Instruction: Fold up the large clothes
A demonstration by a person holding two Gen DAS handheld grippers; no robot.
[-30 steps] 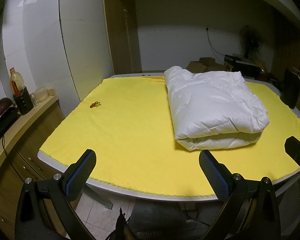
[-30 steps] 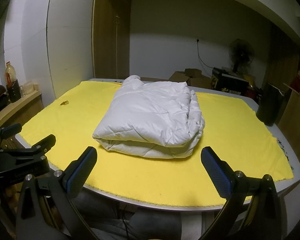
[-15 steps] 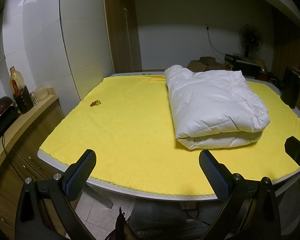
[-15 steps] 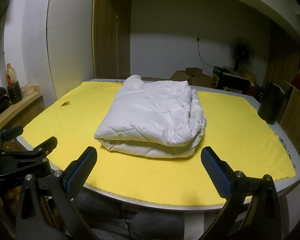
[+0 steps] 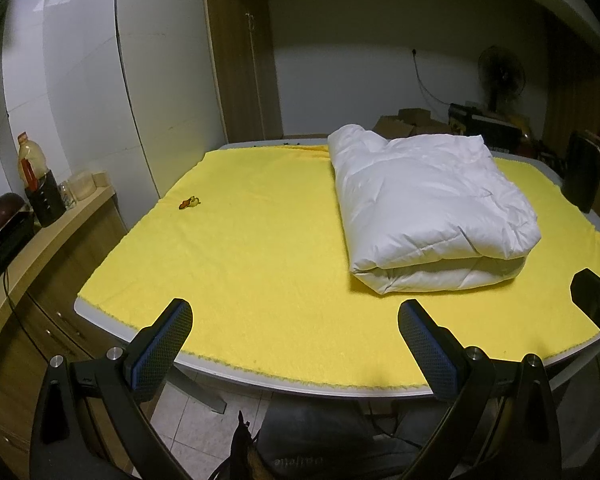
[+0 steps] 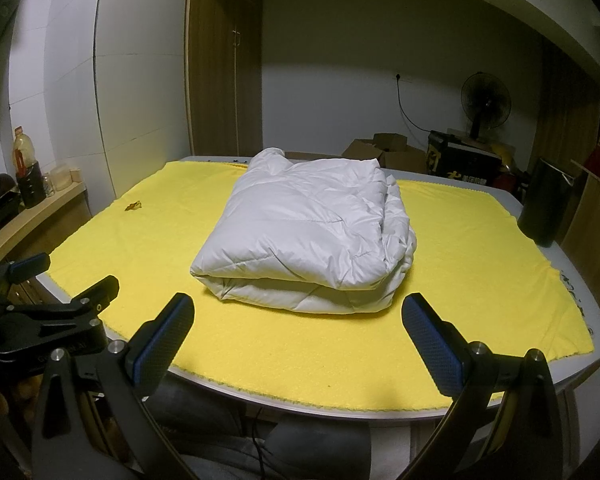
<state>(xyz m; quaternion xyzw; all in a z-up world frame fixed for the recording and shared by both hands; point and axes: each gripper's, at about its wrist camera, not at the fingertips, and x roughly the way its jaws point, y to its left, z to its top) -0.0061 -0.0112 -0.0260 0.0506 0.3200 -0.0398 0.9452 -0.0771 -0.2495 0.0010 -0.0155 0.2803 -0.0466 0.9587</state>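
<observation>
A white padded garment lies folded into a thick bundle on the yellow cloth that covers the table. My left gripper hangs open at the table's near edge, left of the bundle, with nothing between its fingers. My right gripper is open too, just in front of the bundle's near fold and clear of it. In the right wrist view the left gripper shows at the left edge.
A small brown-and-yellow scrap lies on the cloth at the left. A wooden side counter with a bottle and jars stands left of the table. A dark bin, boxes and a fan stand at the back right.
Both grippers have drawn back and risen slightly from the table; the folded garment has not moved. Both stay open.
</observation>
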